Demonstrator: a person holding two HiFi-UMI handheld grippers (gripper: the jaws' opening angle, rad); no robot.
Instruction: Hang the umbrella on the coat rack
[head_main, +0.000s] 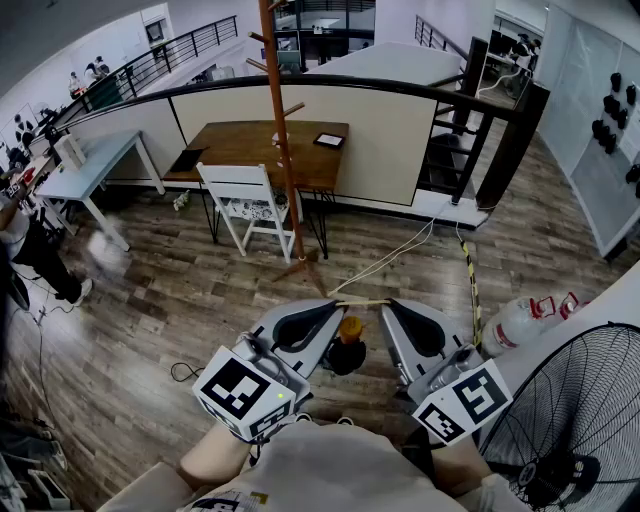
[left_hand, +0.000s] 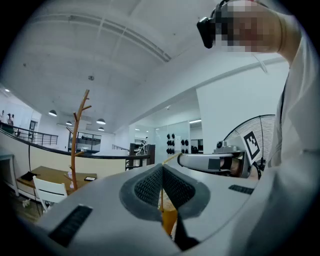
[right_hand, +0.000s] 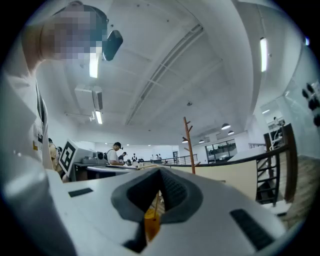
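Observation:
The umbrella (head_main: 349, 345), with an orange handle and a black body, hangs straight down between my two grippers by its thin tan strap (head_main: 362, 302). My left gripper (head_main: 333, 304) is shut on the strap's left end. My right gripper (head_main: 392, 303) is shut on its right end, and the strap is stretched level between them. The strap runs between the closed pads in the left gripper view (left_hand: 161, 170), with the orange handle (left_hand: 168, 221) below. The right gripper view (right_hand: 160, 175) shows the same handle (right_hand: 151, 223). The brown wooden coat rack (head_main: 285, 130) stands ahead on the floor, a step or two away.
A white chair (head_main: 245, 200) and a wooden table (head_main: 250, 145) stand just behind the rack. A large black fan (head_main: 575, 420) is close on my right, beside a big plastic bottle (head_main: 520, 320). A white cable (head_main: 400, 250) and striped tape cross the floor. People are at the far left.

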